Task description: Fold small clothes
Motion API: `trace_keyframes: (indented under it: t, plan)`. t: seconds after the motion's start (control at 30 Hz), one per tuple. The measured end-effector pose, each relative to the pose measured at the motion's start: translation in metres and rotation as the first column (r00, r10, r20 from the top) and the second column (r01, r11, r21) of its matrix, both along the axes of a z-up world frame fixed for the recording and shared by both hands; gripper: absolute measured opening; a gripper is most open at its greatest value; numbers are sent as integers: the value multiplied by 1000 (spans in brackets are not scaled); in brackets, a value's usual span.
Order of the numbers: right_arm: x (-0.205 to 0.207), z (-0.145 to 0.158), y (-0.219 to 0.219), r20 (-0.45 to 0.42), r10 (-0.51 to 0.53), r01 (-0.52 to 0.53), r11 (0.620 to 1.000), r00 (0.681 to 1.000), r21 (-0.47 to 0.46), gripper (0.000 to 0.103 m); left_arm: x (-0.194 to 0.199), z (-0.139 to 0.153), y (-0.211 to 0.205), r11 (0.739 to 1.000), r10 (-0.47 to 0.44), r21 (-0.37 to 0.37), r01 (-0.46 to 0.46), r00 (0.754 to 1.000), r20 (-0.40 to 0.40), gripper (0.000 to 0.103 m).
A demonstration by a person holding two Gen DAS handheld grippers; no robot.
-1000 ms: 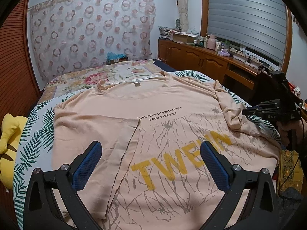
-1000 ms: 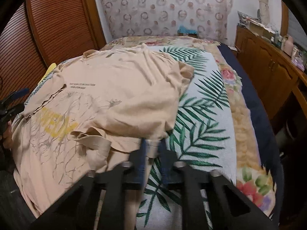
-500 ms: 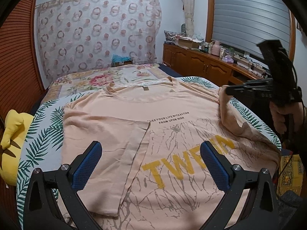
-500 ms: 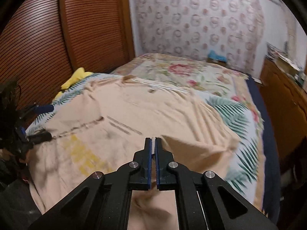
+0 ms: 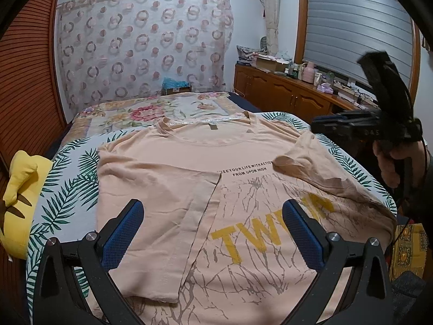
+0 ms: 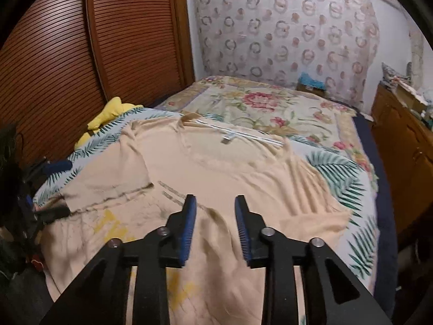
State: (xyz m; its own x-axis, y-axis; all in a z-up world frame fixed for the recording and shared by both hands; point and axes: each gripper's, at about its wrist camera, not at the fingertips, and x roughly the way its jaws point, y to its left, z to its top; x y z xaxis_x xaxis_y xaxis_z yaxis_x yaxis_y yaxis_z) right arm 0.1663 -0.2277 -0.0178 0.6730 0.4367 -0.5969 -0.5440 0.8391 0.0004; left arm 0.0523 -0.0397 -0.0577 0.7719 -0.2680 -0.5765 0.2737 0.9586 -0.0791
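A peach T-shirt [image 5: 189,157] with yellow letters lies face up on the bed. Its left side [image 5: 151,189] is folded inward over the chest. The right sleeve [image 5: 311,159] lies folded over the print. My left gripper [image 5: 212,208] hovers open over the shirt's lower part, holding nothing. In the right wrist view the right gripper [image 6: 215,199] hangs just above the folded sleeve [image 6: 216,224]. Its jaws are opening, and no cloth is between the pads. The left wrist view shows the right gripper [image 5: 319,124] from the side, held in a hand [image 5: 392,162].
A yellow plush toy [image 5: 19,189] sits at the bed's left edge beside the louvred wooden doors [image 6: 81,54]. A floral bedspread [image 5: 162,111] covers the far half of the bed. A wooden cabinet [image 5: 284,94] loaded with small items runs along the right wall.
The right gripper lifted the right sleeve and carried it inward over the shirt, then its jaws parted and the sleeve dropped onto the print. The left gripper stayed put, open.
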Motion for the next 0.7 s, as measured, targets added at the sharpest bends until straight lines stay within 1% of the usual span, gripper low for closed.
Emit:
trace_keyframes:
  t: [0.1, 0.2, 0.37, 0.47, 0.53, 0.7]
  plan:
    - [-12, -4, -16, -1, -44, 44, 999, 999, -16, 37, 0, 0, 1, 1000, 1, -7, -1, 1000, -1, 103]
    - [-30, -15, -34, -16, -88, 88, 995, 996, -38, 37, 0, 0, 0, 1000, 1, -7, -1, 1000, -3, 103]
    - [-50, -41, -56, -81, -139, 137, 990, 987, -27, 37, 0, -3, -4, 1000, -8, -6, 8, 1000, -12, 103]
    - [-55, -55, -62, -124, -146, 145, 989, 982, -15, 37, 0, -5, -7, 1000, -14, 2, 14, 1000, -18, 103]
    - [-56, -59, -67, -143, -144, 145, 989, 979, -5, 37, 0, -6, -10, 1000, -16, 5, 16, 1000, -22, 103]
    - [-56, -65, -64, -158, -119, 122, 992, 980, 7, 36, -1, -8, -10, 1000, -15, 5, 15, 1000, -27, 103]
